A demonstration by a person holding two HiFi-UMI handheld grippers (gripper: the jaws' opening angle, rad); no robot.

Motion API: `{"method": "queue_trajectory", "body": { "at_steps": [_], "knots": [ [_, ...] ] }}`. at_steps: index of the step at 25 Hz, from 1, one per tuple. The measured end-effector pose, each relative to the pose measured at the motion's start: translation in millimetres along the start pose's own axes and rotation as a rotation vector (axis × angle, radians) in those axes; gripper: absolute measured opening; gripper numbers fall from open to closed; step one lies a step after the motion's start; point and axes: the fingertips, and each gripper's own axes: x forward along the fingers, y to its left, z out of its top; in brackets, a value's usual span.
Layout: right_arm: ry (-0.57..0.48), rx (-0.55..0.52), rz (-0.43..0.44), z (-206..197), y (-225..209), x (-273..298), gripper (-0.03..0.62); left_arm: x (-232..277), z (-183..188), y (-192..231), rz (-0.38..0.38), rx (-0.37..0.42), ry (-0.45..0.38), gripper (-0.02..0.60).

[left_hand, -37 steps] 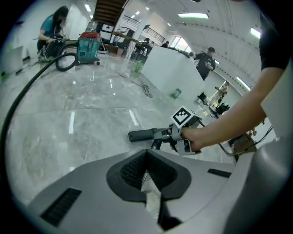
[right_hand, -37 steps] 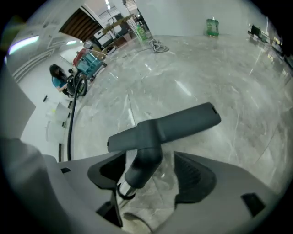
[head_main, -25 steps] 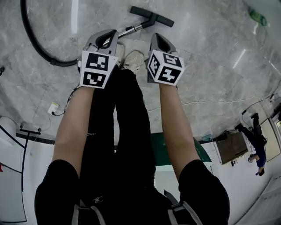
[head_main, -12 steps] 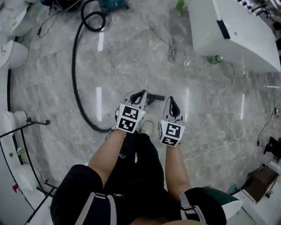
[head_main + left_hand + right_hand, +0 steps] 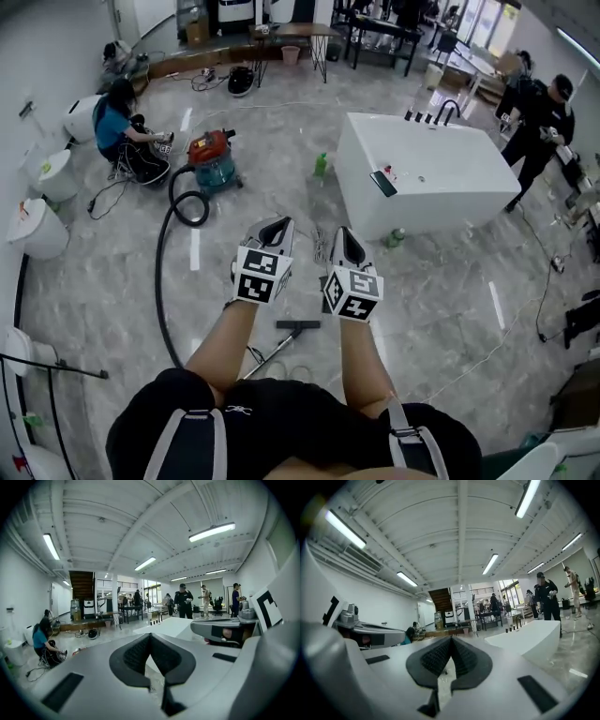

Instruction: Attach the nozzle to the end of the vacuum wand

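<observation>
Holding level, shut and empty: left tool (image 5: 278, 226), right tool (image 5: 343, 233). Nozzle (image 5: 298, 324) lies on floor (image 5: 112, 300) below, between them. Wand (image 5: 267, 356) runs near-left, likely closer to left tool.

**Marble floor with vacuum gear spread over it**

I see a grey marble floor (image 5: 450, 300). Just below me lies the wand (image 5: 267, 354), with the dark nozzle (image 5: 298, 324) at its far end. A black hose (image 5: 157, 272) curves away over the floor to a red and teal vacuum canister (image 5: 211, 157). A white bathtub (image 5: 422, 178) stands on the right, with a green bottle (image 5: 321, 166) near its left corner. White toilets (image 5: 37, 230) sit along the left wall.
</observation>
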Motion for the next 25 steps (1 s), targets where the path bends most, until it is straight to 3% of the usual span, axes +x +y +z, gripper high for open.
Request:
{"method": "queue_trajectory", "body": {
  "at_steps": [5, 9, 19, 25],
  "knots": [
    [-0.073, 0.030, -0.007, 67.2, -16.8, -18.9, 0.012, -18.5, 57.2, -22.8, 0.000, -0.008, -0.048, 0.009],
    [-0.145, 0.108, 0.000, 93.0, -31.4, -31.8, 0.012, -14.6, 66.7, -30.5, -0.009, -0.005, -0.054, 0.009],
    [-0.166, 0.176, 0.063, 97.2, -42.1, -36.5, 0.012, -1.0, 72.6, -41.0, -0.034, -0.002, -0.049, 0.009],
    [-0.140, 0.125, 0.039, 92.9, -45.5, -27.1, 0.012, 3.5, 70.1, -38.7, -0.031, -0.007, -0.050, 0.009]
  ]
}}
